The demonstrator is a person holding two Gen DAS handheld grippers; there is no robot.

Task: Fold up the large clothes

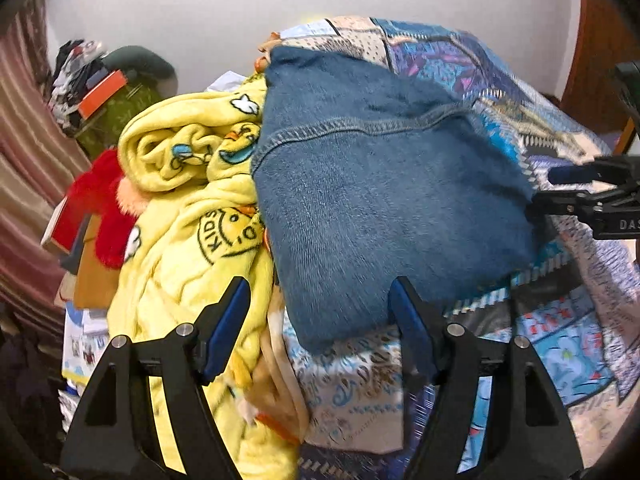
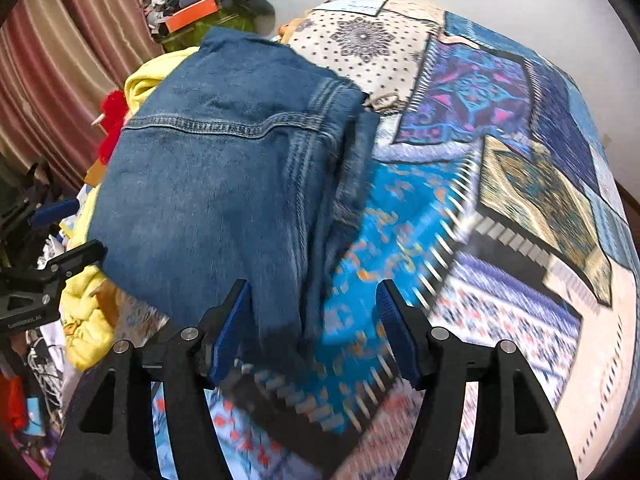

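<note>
Nearest, both the left gripper (image 1: 320, 328) and the right gripper (image 2: 314, 330) stand wide apart and grip nothing, though motion blur smears the lower hem of the folded denim jeans (image 2: 224, 176) between the right one's blue pads. The jeans fill the frame's centre on the patchwork bedspread (image 2: 500, 200). Beyond, at left, a yellow cartoon blanket (image 1: 180, 208) is partly hidden beneath them.

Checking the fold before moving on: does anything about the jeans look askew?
Yes. The folded jeans lie half on the yellow blanket heap, half on the patchwork bedspread, with layers uneven along the right edge.
</note>
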